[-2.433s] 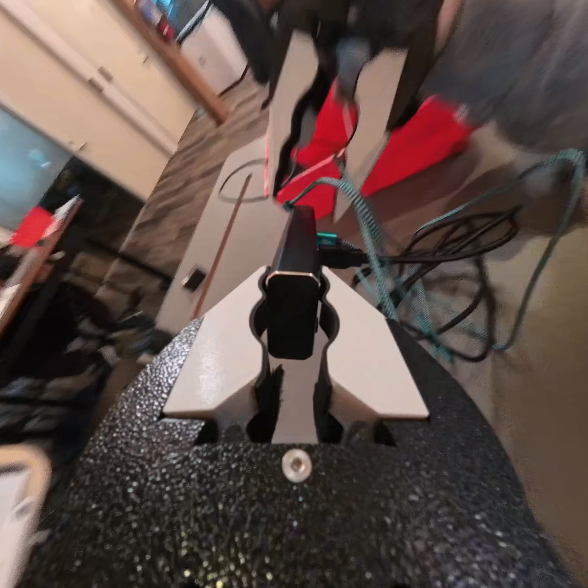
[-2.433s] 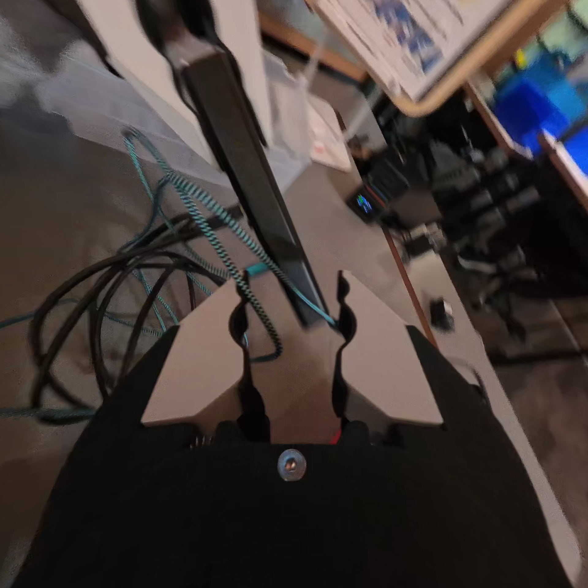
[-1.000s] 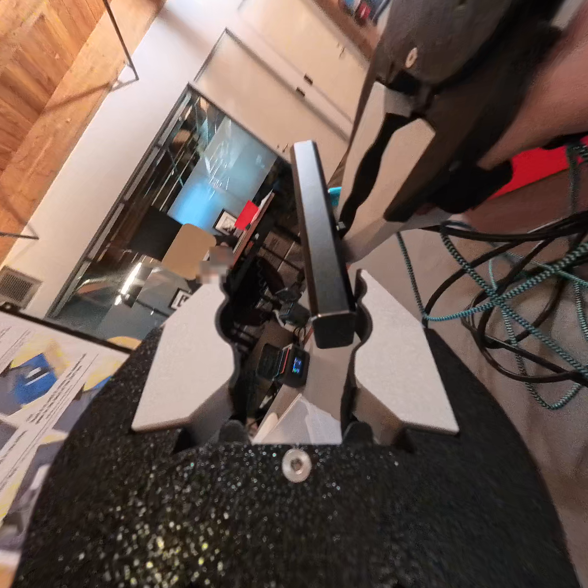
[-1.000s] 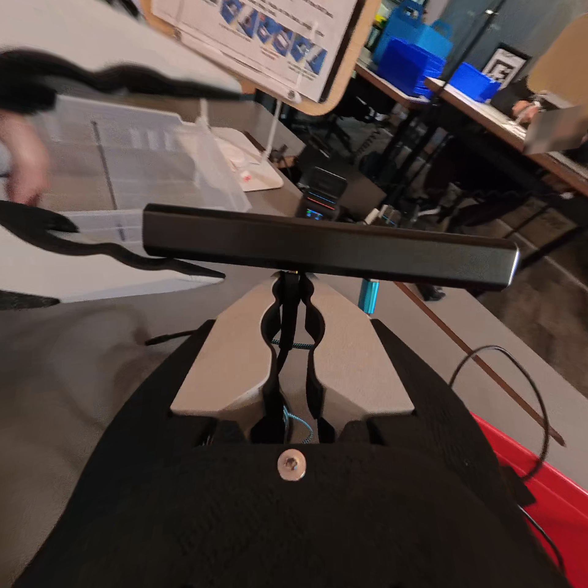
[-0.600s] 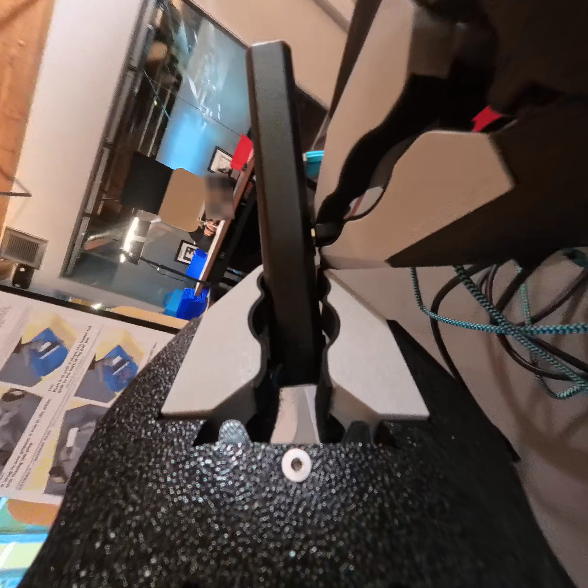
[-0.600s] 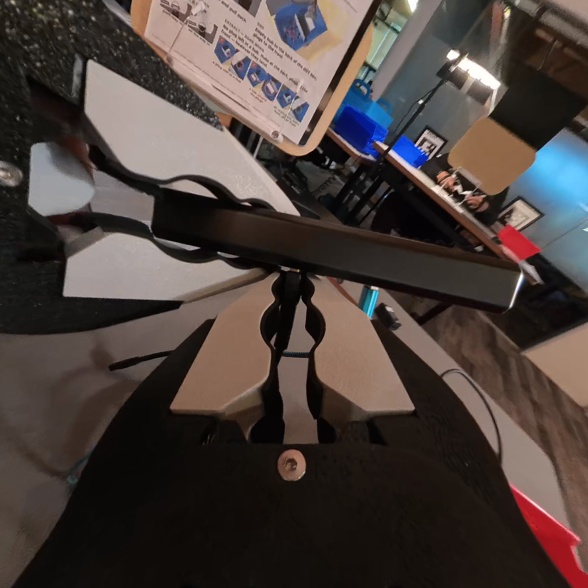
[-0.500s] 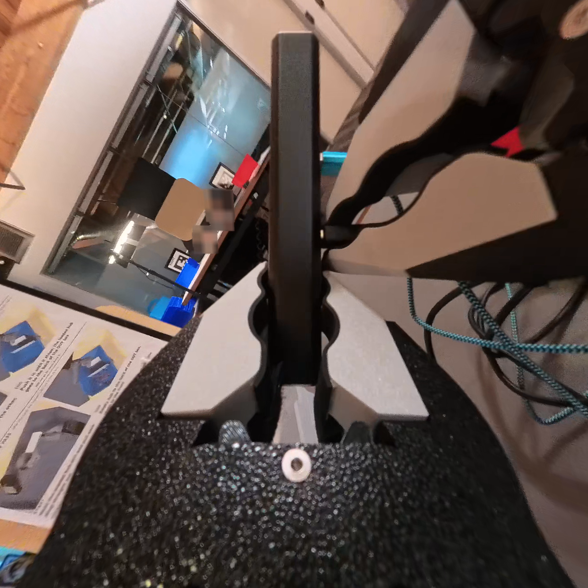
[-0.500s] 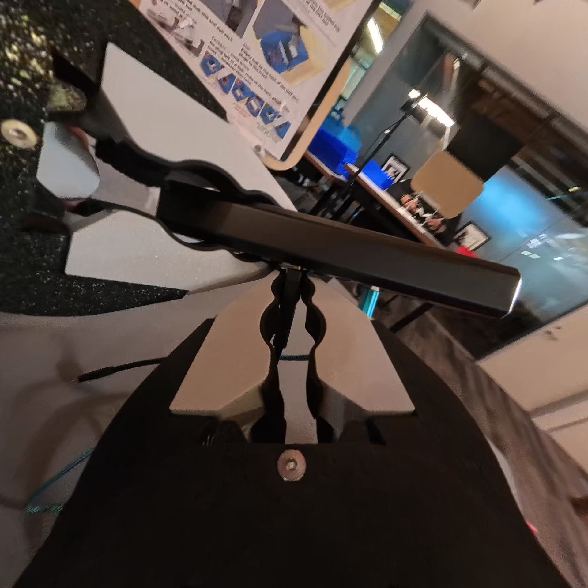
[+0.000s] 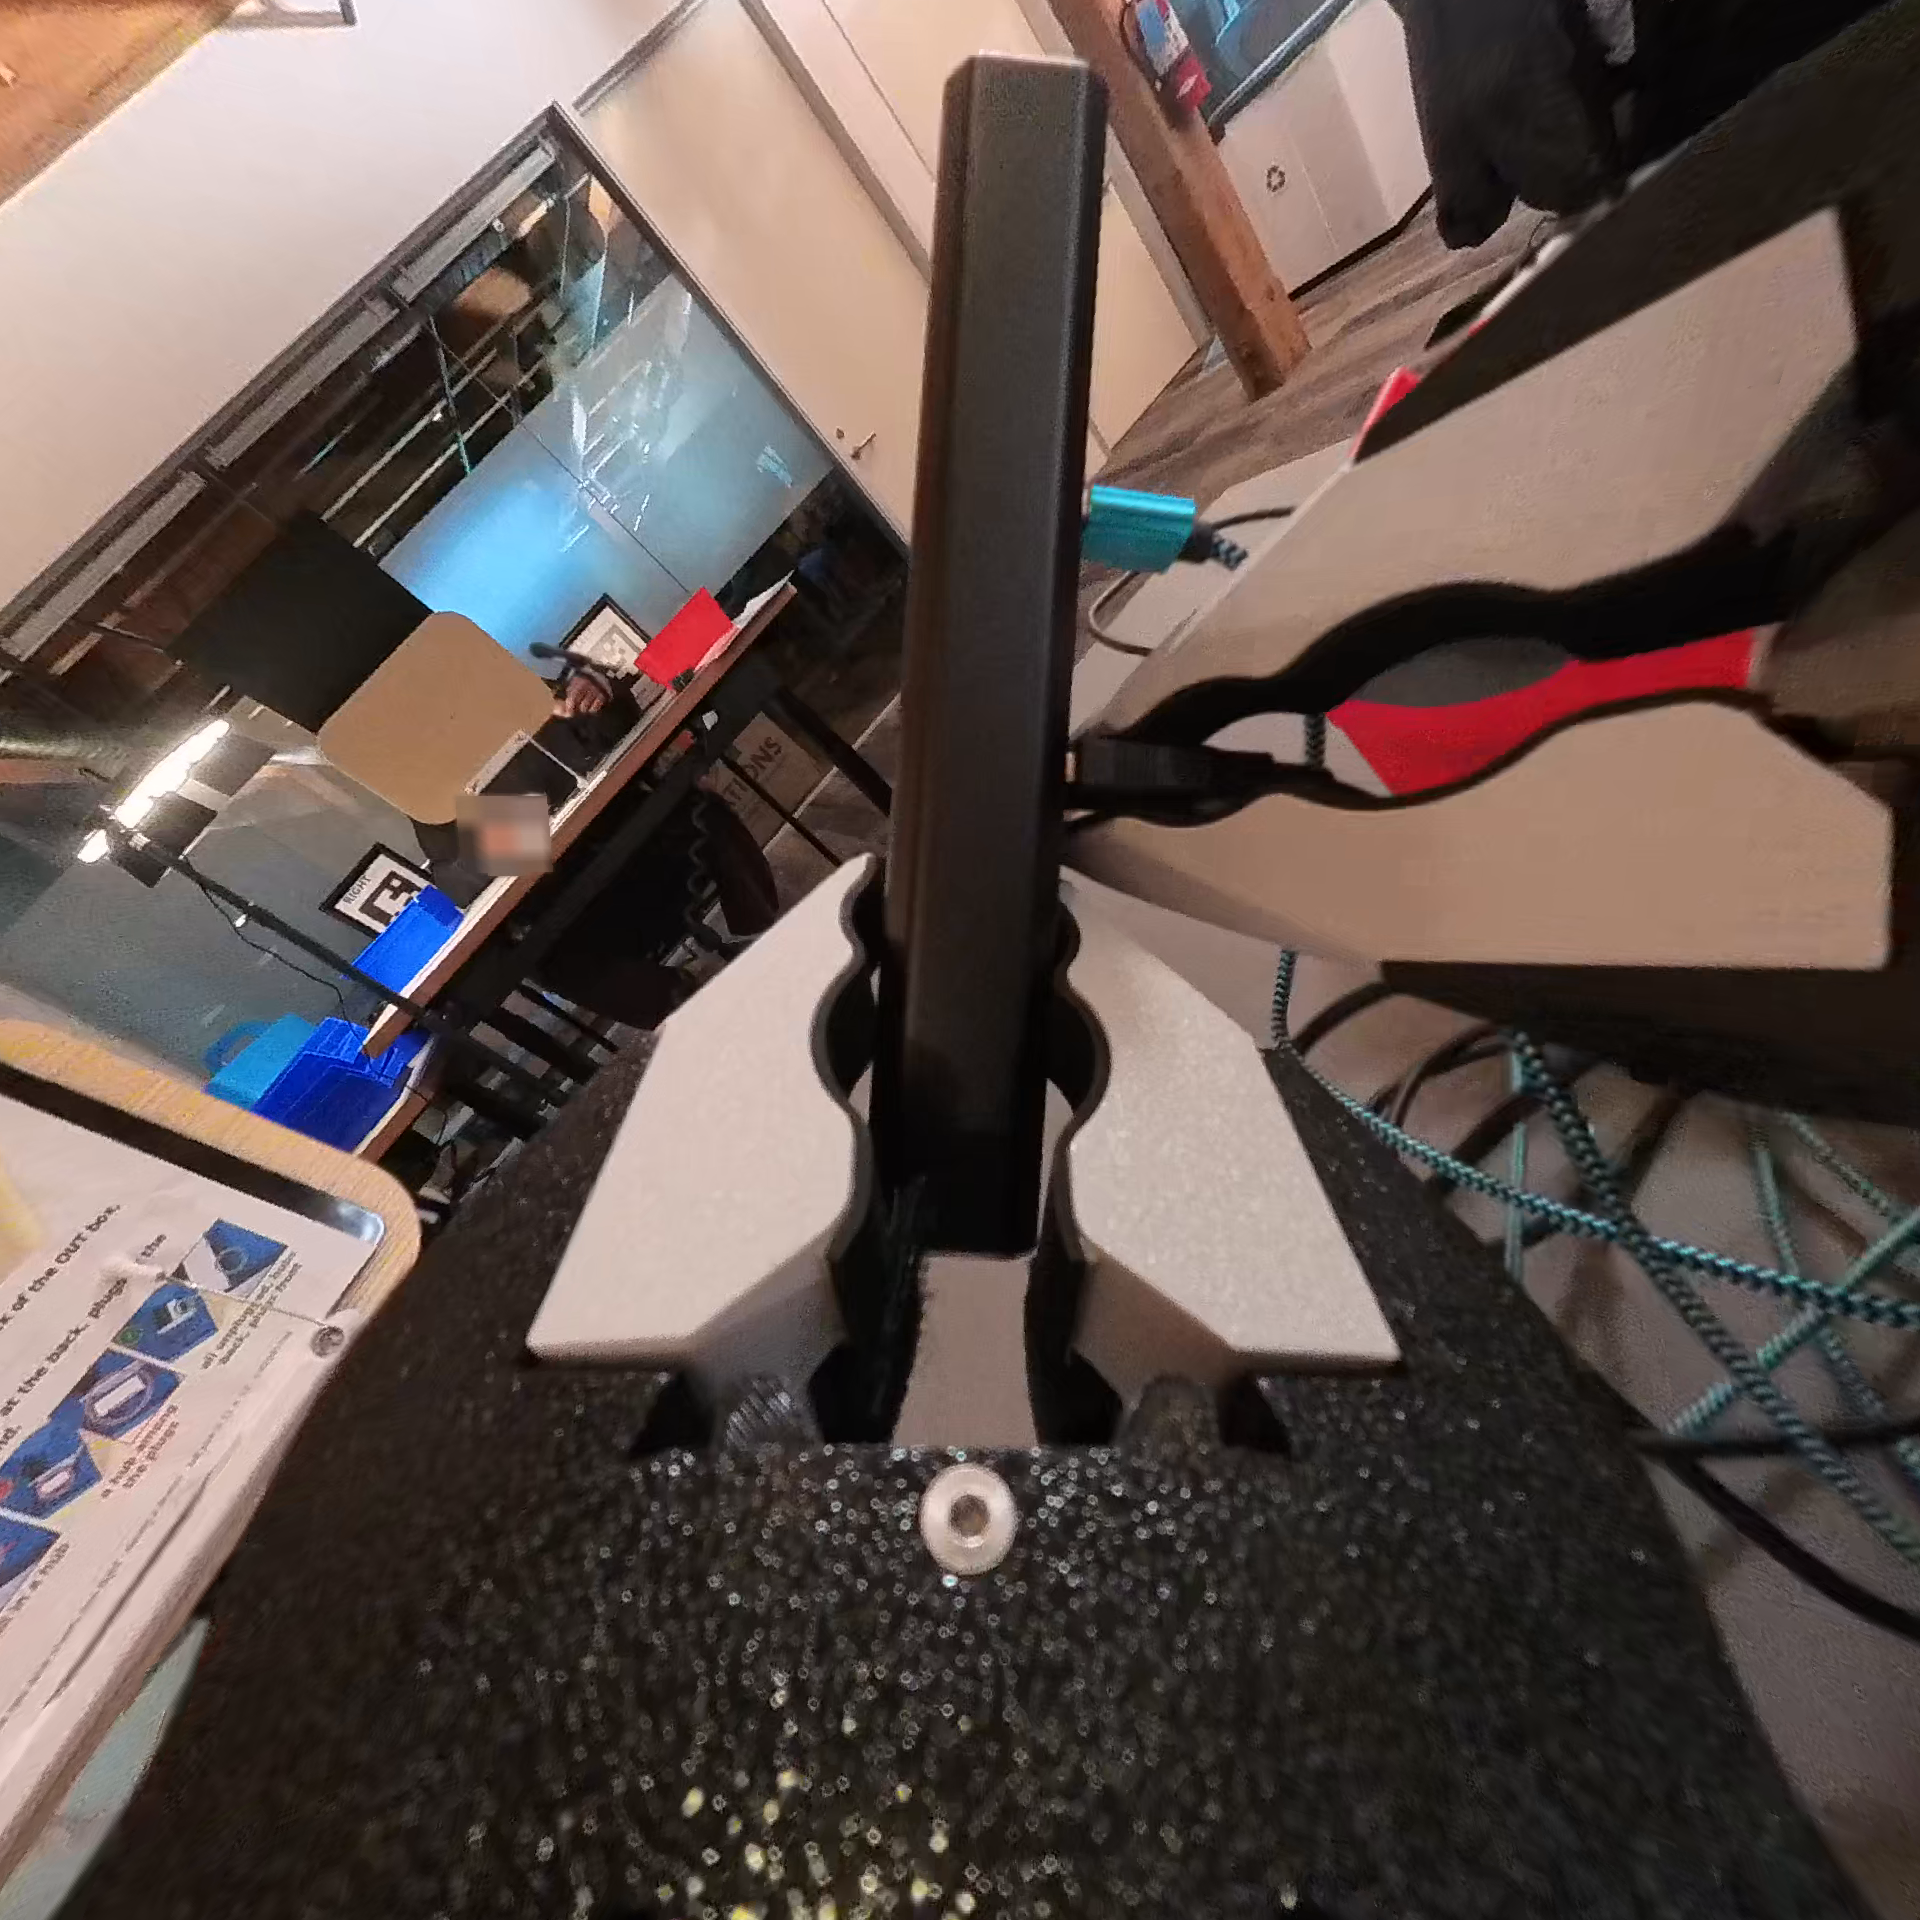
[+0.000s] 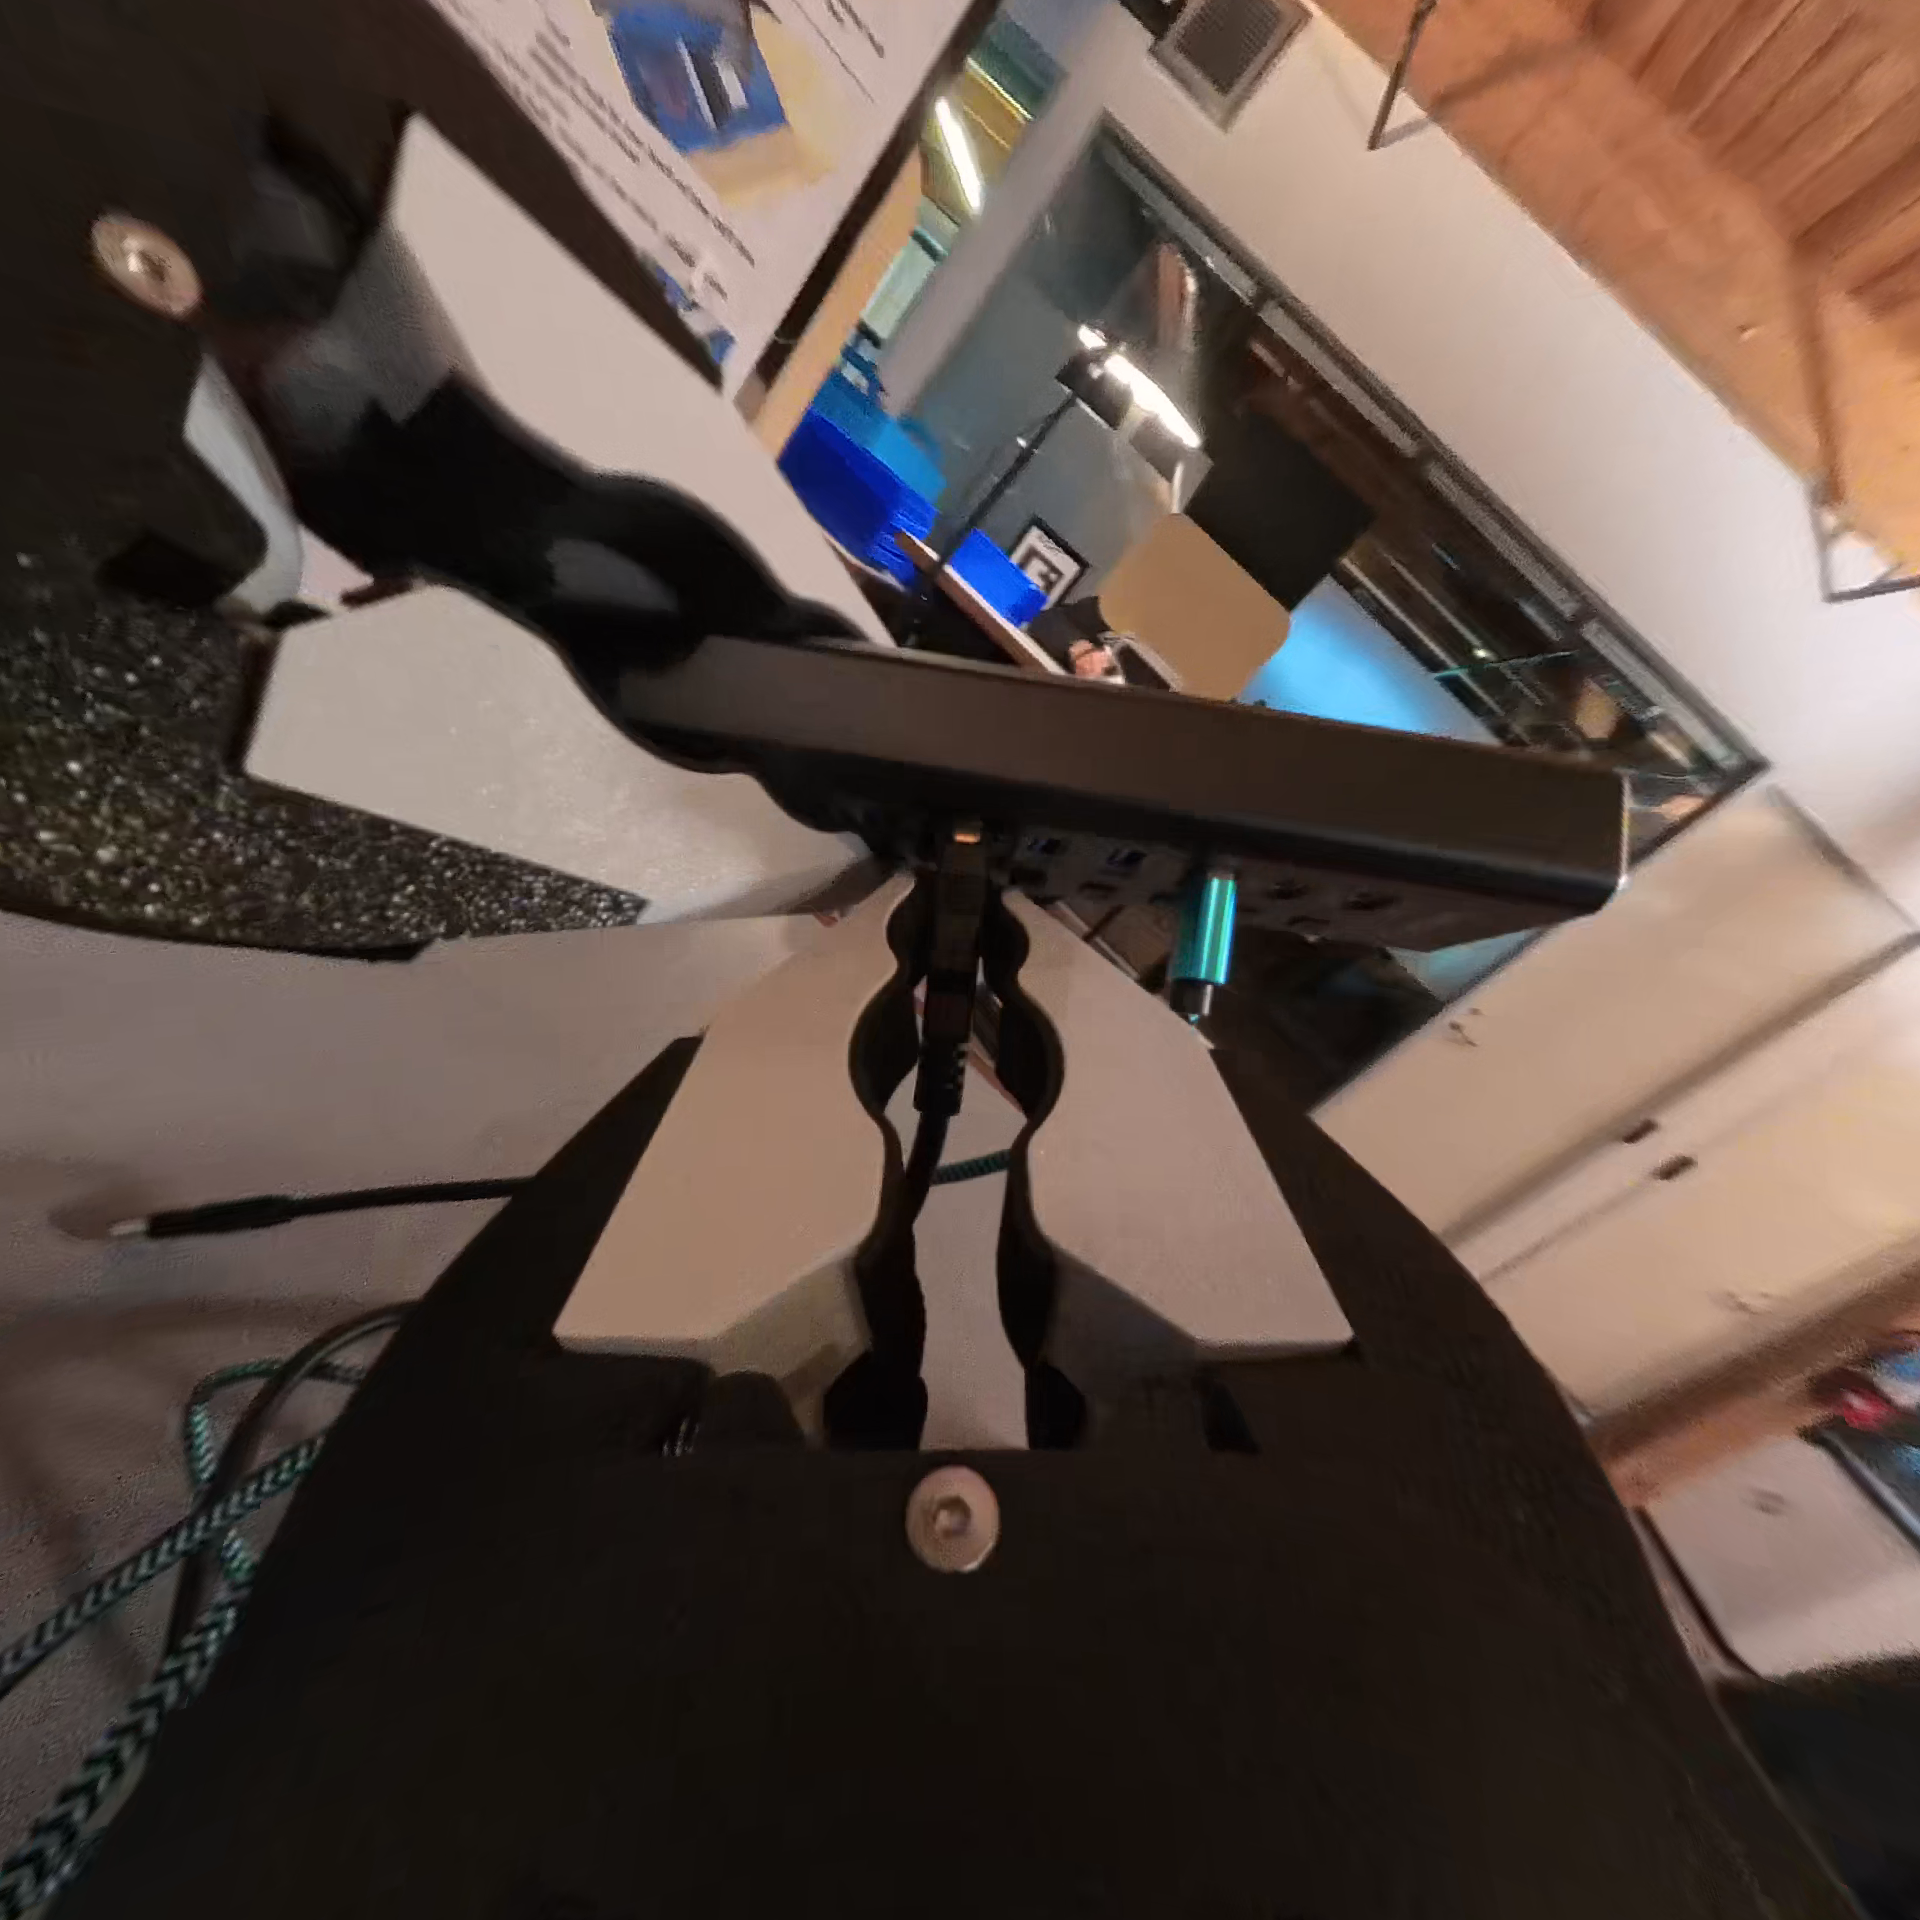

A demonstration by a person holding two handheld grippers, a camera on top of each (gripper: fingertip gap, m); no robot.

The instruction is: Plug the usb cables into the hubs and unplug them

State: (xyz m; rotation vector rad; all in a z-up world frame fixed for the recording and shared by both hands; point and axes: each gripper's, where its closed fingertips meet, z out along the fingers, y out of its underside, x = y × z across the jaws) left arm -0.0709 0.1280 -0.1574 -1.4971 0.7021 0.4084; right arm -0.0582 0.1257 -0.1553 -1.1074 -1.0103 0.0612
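A long black USB hub stands up between the fingers of my left gripper, which is shut on its near end. My right gripper comes in from the right. It is shut on a black USB plug that sits in a port on the hub's side. A teal plug sits in a port farther along. In the right wrist view the hub lies crosswise above my right gripper. The black plug is between its fingers, the teal plug is to the right, and the left gripper is at upper left.
Black and teal braided cables lie tangled on the grey table under the right gripper. A loose black connector lies on the table to the left. An instruction board stands at the left. A red bin shows behind the right gripper's fingers. My left and right fingertips are right by each other.
My right gripper, open earlier, closed on the black plug. My left gripper opened and took hold of the hub again. Both grippers have tilted upward together with the hub.
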